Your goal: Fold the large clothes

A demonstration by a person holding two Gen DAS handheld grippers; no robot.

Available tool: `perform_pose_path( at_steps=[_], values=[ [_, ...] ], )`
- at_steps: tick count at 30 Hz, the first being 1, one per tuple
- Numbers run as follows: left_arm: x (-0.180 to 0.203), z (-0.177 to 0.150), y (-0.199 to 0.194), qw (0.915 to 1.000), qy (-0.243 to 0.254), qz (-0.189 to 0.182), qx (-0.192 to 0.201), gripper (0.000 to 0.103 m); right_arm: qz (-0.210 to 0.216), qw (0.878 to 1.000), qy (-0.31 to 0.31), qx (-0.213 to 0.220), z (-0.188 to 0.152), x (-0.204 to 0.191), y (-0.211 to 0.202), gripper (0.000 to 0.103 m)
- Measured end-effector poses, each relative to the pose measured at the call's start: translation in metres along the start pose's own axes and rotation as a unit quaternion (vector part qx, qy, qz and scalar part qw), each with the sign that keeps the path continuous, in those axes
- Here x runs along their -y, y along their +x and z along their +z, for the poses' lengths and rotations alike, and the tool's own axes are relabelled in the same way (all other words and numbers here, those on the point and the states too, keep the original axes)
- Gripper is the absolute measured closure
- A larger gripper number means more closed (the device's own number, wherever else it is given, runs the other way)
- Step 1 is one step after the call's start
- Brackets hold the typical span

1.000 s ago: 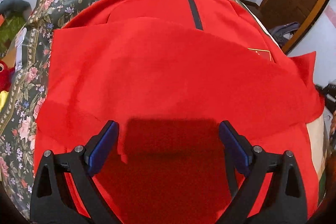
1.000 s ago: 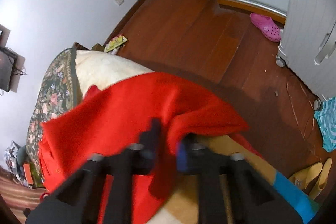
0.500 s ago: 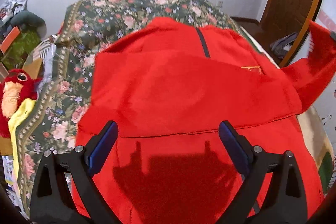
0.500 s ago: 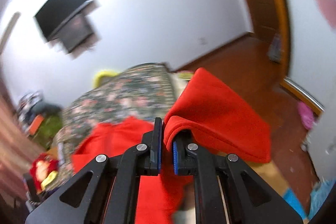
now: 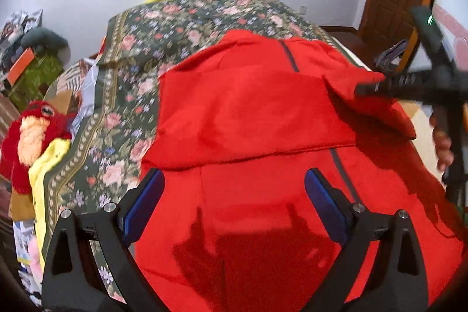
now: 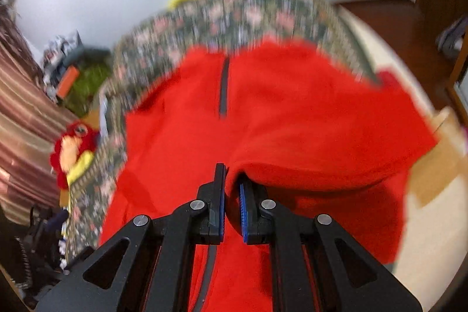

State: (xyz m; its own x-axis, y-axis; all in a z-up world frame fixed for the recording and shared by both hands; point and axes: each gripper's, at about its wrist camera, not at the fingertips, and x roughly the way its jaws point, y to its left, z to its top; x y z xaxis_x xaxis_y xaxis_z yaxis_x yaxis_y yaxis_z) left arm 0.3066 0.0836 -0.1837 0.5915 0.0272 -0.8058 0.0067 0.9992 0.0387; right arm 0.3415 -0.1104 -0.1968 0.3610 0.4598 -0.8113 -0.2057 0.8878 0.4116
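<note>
A bed (image 5: 187, 19) with a flowered cover fills the middle of both views. A red jacket (image 5: 263, 119) lies spread across it, one sleeve folded over the chest. The left gripper (image 5: 234, 195), at the bottom of its frame, hangs above the jacket's lower part, jaws wide apart and empty. The right gripper (image 6: 232, 186), bottom centre of its frame, is clenched on a fold of the jacket's other sleeve.

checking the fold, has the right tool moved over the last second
Yes. The right tool, shut on the red jacket's sleeve, has swung from the floor side in over the flowered bedspread; the wooden floor filled its view, now the jacket does.
</note>
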Motion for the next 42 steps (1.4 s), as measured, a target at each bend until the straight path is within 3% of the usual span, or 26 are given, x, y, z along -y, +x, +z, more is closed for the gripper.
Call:
perform_pose_path(
  at_steps=[5, 8, 13, 16, 19, 23, 27, 31, 39, 42],
  values=[
    [-0.019, -0.009, 0.006, 0.9995, -0.026, 0.001, -0.017, 0.006, 0.006, 0.997, 0.016, -0.071, -0.017, -0.002, 0.032, 0.093],
    [-0.022, -0.011, 0.006, 0.9991, -0.036, 0.000, -0.023, 0.006, -0.010, 0.995, -0.006, -0.103, -0.023, -0.005, 0.034, 0.090],
    [-0.014, -0.006, 0.002, 0.9989, -0.039, -0.011, -0.023, 0.006, 0.006, 0.992, -0.051, -0.114, -0.035, -0.010, 0.012, 0.053],
    [0.000, 0.002, -0.002, 0.9993, -0.028, -0.017, -0.019, 0.006, 0.019, 0.991, -0.078, -0.109, -0.043, -0.008, -0.008, 0.052],
    [0.019, 0.014, -0.005, 0.9996, -0.008, -0.023, -0.012, 0.006, 0.017, 0.992, -0.086, -0.089, -0.049, 0.000, -0.028, 0.052],
    [0.057, 0.035, -0.004, 0.9990, 0.027, -0.035, -0.003, 0.006, -0.047, 0.994, -0.095, -0.016, -0.048, 0.027, -0.061, 0.051],
    [0.106, 0.057, 0.004, 0.9959, 0.068, -0.060, 0.002, 0.006, -0.072, 0.996, -0.037, 0.029, -0.047, 0.073, -0.088, 0.041],
    [0.162, 0.076, 0.020, 0.9900, 0.121, -0.071, -0.001, 0.006, -0.092, 0.993, 0.023, 0.066, -0.049, 0.118, -0.110, 0.040],
    [0.257, 0.101, 0.086, 0.9738, 0.188, -0.120, -0.046, 0.006, -0.118, 0.982, 0.120, 0.086, -0.058, 0.186, -0.128, 0.040],
    [0.287, 0.107, 0.133, 0.9676, 0.212, -0.105, -0.089, 0.006, -0.118, 0.980, 0.136, 0.084, -0.062, 0.198, -0.128, 0.040]
  ],
)
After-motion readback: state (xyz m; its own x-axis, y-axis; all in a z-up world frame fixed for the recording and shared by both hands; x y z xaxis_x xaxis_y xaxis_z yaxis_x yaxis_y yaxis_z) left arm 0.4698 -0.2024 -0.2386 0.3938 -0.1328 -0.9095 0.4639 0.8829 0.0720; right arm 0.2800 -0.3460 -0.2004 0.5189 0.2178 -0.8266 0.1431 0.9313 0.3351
